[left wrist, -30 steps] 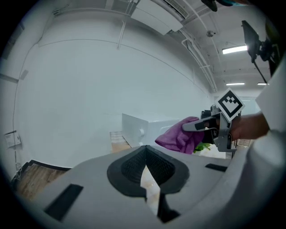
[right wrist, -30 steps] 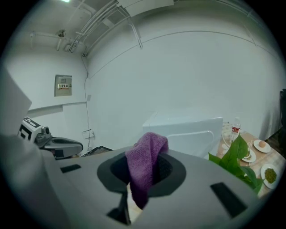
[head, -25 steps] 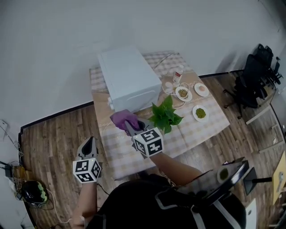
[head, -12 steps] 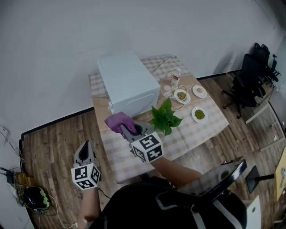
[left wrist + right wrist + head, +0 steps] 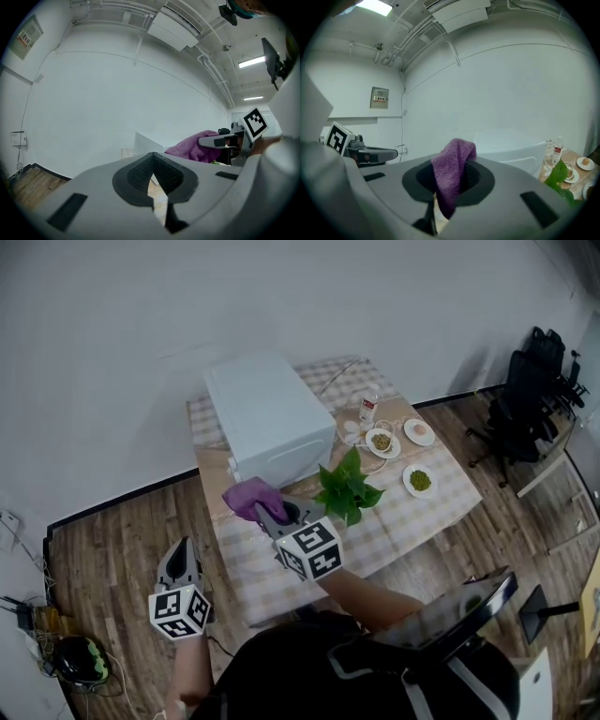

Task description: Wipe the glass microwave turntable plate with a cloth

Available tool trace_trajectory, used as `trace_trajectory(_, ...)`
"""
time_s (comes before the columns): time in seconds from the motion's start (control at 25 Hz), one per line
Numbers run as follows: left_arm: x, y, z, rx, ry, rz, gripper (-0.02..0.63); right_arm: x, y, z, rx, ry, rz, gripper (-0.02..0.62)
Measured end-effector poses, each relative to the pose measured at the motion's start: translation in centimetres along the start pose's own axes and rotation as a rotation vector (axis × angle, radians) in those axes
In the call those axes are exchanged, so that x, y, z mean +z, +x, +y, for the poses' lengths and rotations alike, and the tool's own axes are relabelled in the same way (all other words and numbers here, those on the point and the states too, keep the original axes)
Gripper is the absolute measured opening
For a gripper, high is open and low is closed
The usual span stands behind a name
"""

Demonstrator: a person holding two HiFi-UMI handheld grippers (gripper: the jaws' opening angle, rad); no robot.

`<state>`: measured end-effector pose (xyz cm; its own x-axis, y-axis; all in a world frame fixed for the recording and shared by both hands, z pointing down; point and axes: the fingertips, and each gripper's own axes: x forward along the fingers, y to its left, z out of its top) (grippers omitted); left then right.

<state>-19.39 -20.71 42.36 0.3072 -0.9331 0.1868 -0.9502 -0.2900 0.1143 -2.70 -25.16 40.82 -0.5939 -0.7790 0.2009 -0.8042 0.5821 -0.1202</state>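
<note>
While the right gripper (image 5: 270,510) pinches a purple cloth (image 5: 247,494) before the white microwave (image 5: 270,413), left gripper (image 5: 181,557) pressed together, empty (off the table (image 5: 408,519) edge, above wood floor (image 5: 112,549))

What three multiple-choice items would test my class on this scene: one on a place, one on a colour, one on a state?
1. Where is the left tool?
A. Over the wooden floor, beside the table
B. Inside the microwave
C. Resting on a plate

2. What colour is the cloth?
A. White
B. Purple
C. Green

3. What state is the right tool in?
A. Open and empty
B. Shut on the cloth
C. Lying flat on the table

Answers:
1. A: the head view shows it off the table's edge, with floorboards beneath.
2. B: it looks purple in every view.
3. B: the right gripper view shows the cloth pinched between its jaws.
</note>
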Motion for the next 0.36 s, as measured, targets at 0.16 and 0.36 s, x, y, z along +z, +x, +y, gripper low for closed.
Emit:
trace_trajectory(0.16, -0.15, 0.22, -0.2, -0.003, 0.001, 0.003, 0.008, 0.02, 0.04, -0.16, 0.002, -0.004, -0.006, 0.057)
trace_trajectory(0.36, -0.2, 0.21, -0.51, -0.017, 0.018, 0.007, 0.008, -0.08, -0.02, -0.06, 0.002, -0.009, -0.004, 0.057)
